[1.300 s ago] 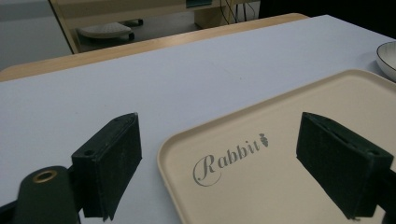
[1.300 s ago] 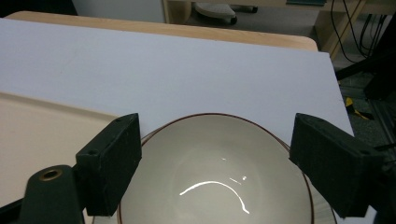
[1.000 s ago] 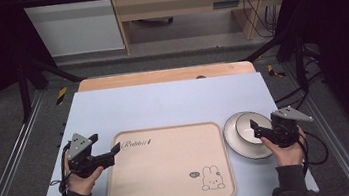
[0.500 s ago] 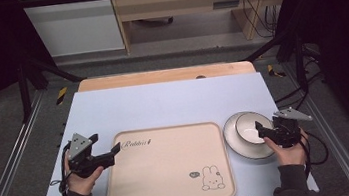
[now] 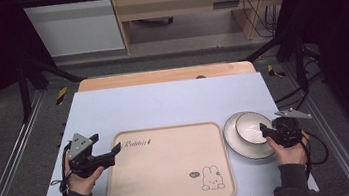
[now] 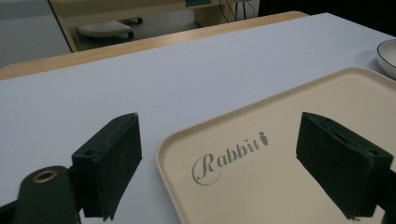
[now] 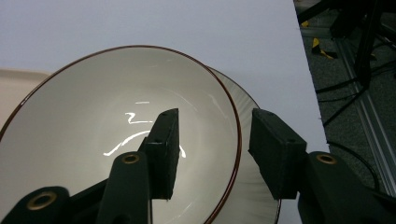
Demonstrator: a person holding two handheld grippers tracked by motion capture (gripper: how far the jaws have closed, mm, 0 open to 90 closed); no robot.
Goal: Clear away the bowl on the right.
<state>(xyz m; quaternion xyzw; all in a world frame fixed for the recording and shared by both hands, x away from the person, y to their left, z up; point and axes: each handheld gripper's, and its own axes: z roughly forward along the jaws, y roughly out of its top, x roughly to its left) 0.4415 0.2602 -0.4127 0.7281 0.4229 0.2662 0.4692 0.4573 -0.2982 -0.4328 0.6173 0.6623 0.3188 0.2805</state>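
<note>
A white bowl (image 5: 250, 128) (image 7: 93, 121) with a dark red rim rests on a white plate (image 5: 241, 147) (image 7: 254, 210) at the table's right. My right gripper (image 5: 265, 131) (image 7: 212, 154) straddles the bowl's near rim, one jaw inside and one outside. Its jaws have just been closing, and a gap still shows on both sides of the rim. A beige tray (image 5: 170, 164) (image 6: 261, 196) with "Rabbit" lettering and a rabbit drawing lies in the middle. My left gripper (image 5: 106, 142) (image 6: 233, 163) stands open at the tray's far left corner, touching nothing.
The pale blue table top (image 5: 163, 104) stretches away beyond the tray, with a wooden strip along its far edge. Metal rails and cables run along the floor on both sides. The plate's edge (image 6: 387, 53) lies just right of the tray.
The right gripper's jaws have drawn closer together around the bowl's rim, and the hand has edged slightly towards the bowl. The left hand has kept still.
</note>
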